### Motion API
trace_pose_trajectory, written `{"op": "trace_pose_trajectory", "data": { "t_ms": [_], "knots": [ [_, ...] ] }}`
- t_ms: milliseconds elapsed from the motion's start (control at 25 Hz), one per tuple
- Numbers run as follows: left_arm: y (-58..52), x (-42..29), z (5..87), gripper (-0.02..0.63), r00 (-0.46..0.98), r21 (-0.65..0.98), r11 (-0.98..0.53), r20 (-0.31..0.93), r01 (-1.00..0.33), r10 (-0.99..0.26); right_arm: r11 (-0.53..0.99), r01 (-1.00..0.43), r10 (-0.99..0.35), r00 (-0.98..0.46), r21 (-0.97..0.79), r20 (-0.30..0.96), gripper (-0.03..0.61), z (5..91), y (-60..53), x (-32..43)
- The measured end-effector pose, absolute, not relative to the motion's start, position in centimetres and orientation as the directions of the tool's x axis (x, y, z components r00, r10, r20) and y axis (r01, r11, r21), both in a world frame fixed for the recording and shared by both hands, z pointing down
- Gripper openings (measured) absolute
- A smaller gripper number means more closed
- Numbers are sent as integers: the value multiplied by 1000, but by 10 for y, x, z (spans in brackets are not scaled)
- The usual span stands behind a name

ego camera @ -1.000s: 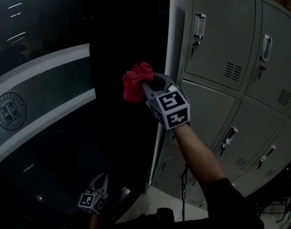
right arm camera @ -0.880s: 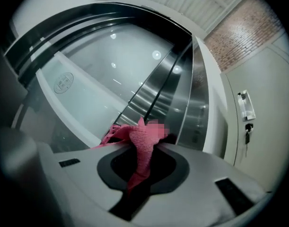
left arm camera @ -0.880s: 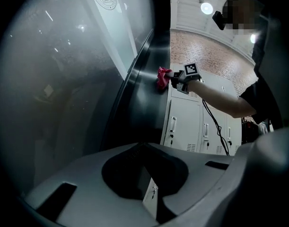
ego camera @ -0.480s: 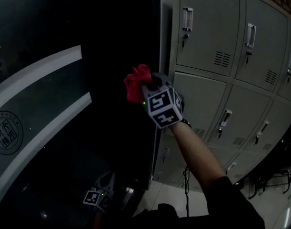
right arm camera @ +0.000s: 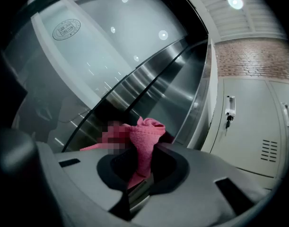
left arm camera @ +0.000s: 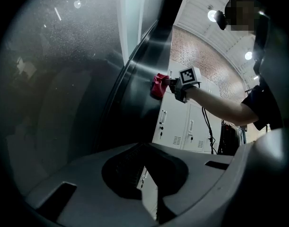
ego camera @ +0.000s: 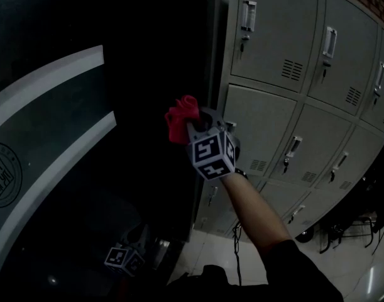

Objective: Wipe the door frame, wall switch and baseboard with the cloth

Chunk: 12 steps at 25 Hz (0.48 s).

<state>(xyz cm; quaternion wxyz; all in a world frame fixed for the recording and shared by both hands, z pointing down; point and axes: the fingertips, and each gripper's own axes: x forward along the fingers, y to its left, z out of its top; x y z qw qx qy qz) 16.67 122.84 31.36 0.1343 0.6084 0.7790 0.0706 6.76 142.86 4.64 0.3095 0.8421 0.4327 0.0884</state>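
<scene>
My right gripper is shut on a bunched red cloth and holds it against the dark metal door frame at about mid-height. In the right gripper view the pink-red cloth sticks up between the jaws of the right gripper, touching the brushed metal frame. My left gripper hangs low near the floor, jaws together and empty. The left gripper view looks up along the left gripper at the cloth on the frame. No wall switch or baseboard shows clearly.
Grey metal lockers with handles stand right of the frame. A dark glass door with white bands and a round emblem fills the left. Cables hang by the lockers above the pale floor tiles.
The right gripper has carried the cloth a little way down the door frame, from the top locker row's lower edge into the second row. The left gripper stays low.
</scene>
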Motion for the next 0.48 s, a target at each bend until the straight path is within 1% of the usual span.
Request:
{"op": "trace_pose_trajectory", "data": {
  "t_ms": [240,480],
  "knots": [
    [1225,168,324,-5,-212,277,231,-98,933,972,-458,681,778,618,571,-113,49,85,1429,62],
    [1225,161,336,-6,-188,286,200,-68,937,980,-518,670,760,646,531,-73,49,127,1429,60]
  ]
}}
